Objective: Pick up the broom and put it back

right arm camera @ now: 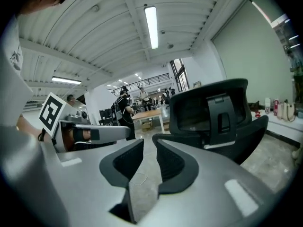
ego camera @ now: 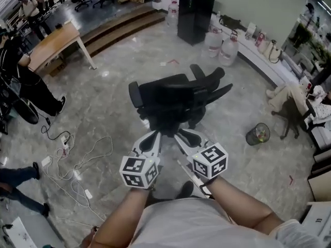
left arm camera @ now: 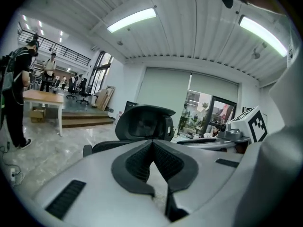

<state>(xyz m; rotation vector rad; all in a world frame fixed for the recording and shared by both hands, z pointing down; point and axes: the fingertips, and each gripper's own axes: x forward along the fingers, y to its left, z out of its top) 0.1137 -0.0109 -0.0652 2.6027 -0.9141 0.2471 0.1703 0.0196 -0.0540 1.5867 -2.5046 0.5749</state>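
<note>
I see no broom in any view. My left gripper (ego camera: 156,133) and right gripper (ego camera: 178,134) are held side by side in front of the person, both pointing at a black office chair (ego camera: 176,99) just ahead. In the left gripper view the left gripper (left arm camera: 152,145) has its tips together, shut on nothing, with the chair's back (left arm camera: 144,122) behind it. In the right gripper view the right gripper (right arm camera: 149,143) shows a narrow gap between its jaws, with only floor in it. The chair (right arm camera: 213,110) stands to its right.
White cables and a power strip (ego camera: 77,164) lie on the floor at left. A mesh waste bin (ego camera: 257,134) stands at right. A wooden table (ego camera: 54,43), water jugs (ego camera: 222,45) and a black cabinet (ego camera: 195,13) stand further off. A person in black (ego camera: 31,81) stands at left.
</note>
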